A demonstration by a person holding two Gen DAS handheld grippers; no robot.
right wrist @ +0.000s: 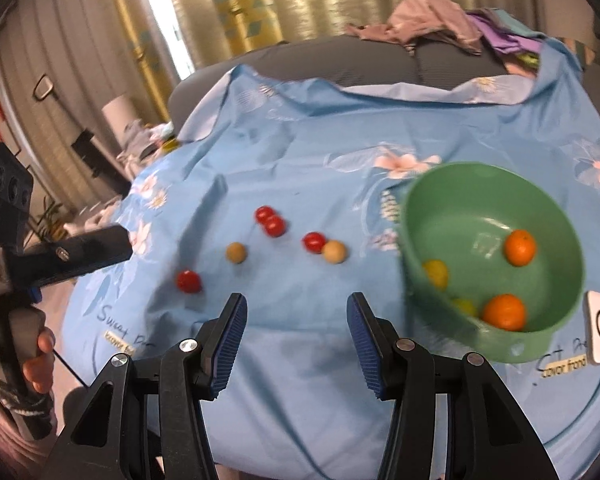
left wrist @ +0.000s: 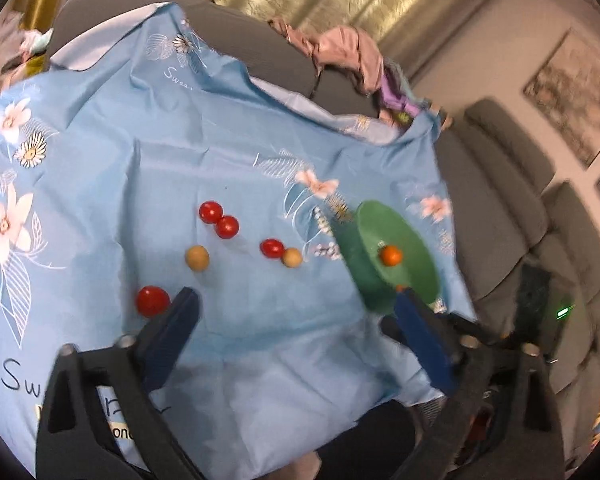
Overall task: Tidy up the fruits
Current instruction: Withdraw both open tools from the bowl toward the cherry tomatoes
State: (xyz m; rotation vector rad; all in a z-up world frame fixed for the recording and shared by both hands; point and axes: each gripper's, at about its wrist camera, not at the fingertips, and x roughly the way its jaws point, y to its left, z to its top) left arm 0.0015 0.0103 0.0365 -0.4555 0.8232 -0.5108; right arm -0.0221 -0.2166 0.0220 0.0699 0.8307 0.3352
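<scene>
With both the left gripper (left wrist: 296,300) and right gripper (right wrist: 296,308) gaping and empty, I'd drop the left one squarely over the nearest tomato (left wrist: 152,301), far left of the bowl (right wrist: 556,344), and squeeze gently so it doesn't roll.

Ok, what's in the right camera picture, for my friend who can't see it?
The open right gripper, holding nothing, hovers over a blue flowered cloth scattered with four red tomatoes and two tan fruits. A green bowl on the right holds two oranges and yellow fruits.
</scene>
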